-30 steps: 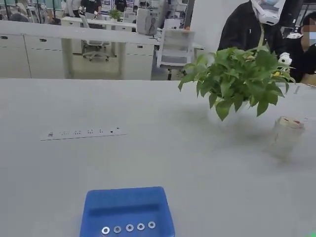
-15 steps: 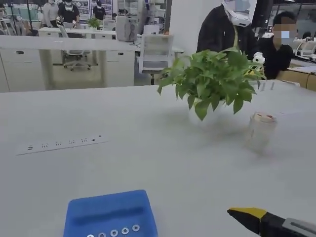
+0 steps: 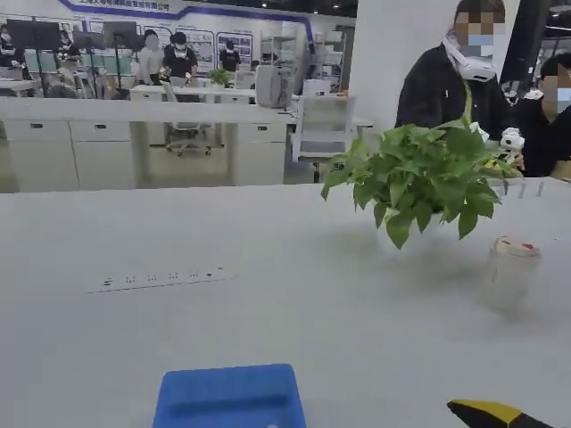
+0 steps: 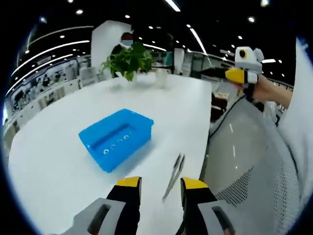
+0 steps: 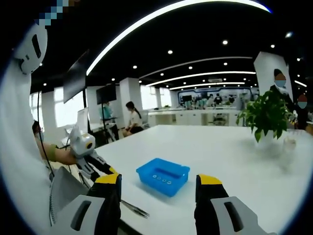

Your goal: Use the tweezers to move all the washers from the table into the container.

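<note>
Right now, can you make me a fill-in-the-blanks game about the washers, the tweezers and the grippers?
1. The washers lie inside the ____ tray.
2. The tweezers lie on the ____, in no gripper.
3. The left gripper and the right gripper are both ____, holding nothing.
Missing words: blue; table; open.

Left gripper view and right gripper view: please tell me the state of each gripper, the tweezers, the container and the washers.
left gripper: open, holds nothing.
right gripper: open, holds nothing.
tweezers: lying flat on the table near its edge, not held.
blue container: upright on the table, open at the top.
washers: five, in a row inside the container.
</note>
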Demonstrator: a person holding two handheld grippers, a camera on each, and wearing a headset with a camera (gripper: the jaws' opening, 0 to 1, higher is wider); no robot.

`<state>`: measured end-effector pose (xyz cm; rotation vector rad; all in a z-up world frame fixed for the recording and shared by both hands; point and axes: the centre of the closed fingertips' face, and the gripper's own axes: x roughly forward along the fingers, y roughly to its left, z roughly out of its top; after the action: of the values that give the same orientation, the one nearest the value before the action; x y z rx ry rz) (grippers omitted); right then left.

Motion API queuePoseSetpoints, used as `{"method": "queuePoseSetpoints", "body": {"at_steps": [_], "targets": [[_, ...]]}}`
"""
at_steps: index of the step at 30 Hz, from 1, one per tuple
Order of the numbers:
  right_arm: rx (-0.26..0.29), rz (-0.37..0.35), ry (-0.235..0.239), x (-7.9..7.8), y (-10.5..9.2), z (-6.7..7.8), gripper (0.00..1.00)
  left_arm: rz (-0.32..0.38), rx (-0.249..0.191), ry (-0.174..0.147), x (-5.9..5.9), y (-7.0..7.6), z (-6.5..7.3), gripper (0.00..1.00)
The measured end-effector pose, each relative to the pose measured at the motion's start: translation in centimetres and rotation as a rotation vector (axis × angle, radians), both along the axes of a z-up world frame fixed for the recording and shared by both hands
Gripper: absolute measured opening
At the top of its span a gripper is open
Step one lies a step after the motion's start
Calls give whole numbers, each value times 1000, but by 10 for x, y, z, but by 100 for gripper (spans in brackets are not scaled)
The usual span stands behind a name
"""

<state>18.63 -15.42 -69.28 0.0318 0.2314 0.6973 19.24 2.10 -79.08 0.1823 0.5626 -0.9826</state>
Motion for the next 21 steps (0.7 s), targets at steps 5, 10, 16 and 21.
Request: {"method": "queuePoseSetpoints", "body": {"at_steps": [5,10,16,21], "targets": [[20,5,-4,5,-3,2,62,177,-113,-82,-1,21,41,42],[37,5,-6,14,-12,2,67,291,-148,-181,-4,34,72,50],[34,-1,-16,27,-18,0,76,427,-200,-240,-10,43,94,64],[-12,-29,-36,40,-26,-2,85,519,-240,-272,-15,50,102,71]]}}
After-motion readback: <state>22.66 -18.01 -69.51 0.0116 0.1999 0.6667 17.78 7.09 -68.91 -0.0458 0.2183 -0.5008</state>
